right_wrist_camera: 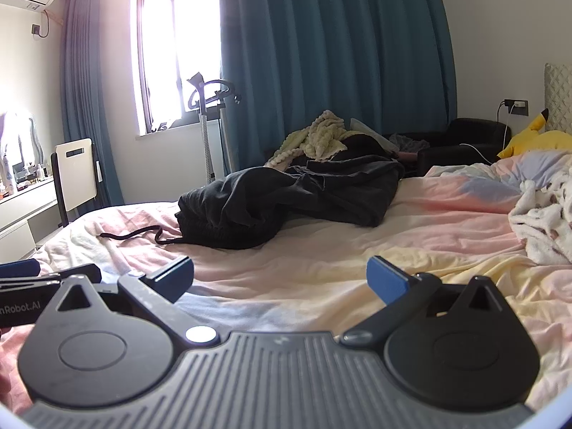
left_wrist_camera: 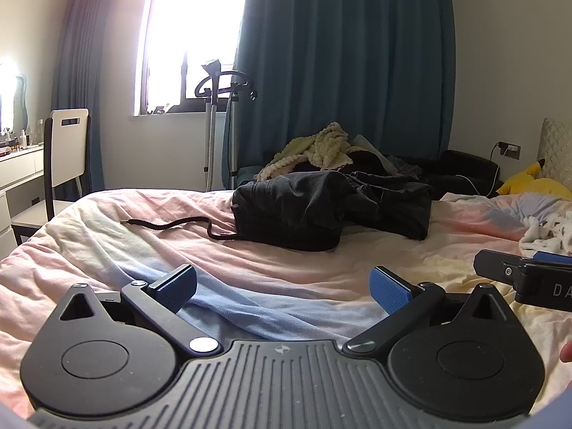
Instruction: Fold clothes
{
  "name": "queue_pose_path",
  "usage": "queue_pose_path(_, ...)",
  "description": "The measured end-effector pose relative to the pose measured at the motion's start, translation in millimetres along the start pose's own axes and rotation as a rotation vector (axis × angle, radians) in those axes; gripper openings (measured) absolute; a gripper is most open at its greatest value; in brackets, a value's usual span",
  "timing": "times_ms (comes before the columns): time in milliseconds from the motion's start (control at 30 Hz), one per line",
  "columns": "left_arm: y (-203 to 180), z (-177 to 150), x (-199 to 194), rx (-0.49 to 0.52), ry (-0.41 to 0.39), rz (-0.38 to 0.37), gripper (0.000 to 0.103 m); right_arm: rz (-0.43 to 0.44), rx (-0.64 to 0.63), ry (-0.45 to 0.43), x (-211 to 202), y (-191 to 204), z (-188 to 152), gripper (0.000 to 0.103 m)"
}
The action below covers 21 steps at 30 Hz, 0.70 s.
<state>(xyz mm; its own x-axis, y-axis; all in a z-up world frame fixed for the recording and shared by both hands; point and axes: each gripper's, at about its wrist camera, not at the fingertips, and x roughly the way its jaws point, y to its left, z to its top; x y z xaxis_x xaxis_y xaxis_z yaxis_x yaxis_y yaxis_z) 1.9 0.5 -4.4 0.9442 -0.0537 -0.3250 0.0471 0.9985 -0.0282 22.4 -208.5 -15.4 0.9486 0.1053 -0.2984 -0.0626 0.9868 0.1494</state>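
Clearly I am only at the approach: both the left gripper and right gripper hang with jaws wide and empty above the bed, so next I must reach forward to the crumpled black garment.

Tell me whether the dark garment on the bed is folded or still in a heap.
In a heap. The dark garment lies crumpled on the bed, drawstring trailing loose, untouched by either open gripper.

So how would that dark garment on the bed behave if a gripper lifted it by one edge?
The dark garment lies crumpled in soft folds, so it would probably drape limply. Its bulk suggests thick, fairly heavy cloth. The loose drawstring would likely dangle and trail.
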Motion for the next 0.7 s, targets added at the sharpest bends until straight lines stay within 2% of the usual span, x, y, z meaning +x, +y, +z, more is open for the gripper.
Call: queue_pose_path(700,-7.0,-6.3,9.5,0.015,0.025,-0.002,0.103,0.003,0.029,0.02,4.3,-7.7,-0.6,0.103)
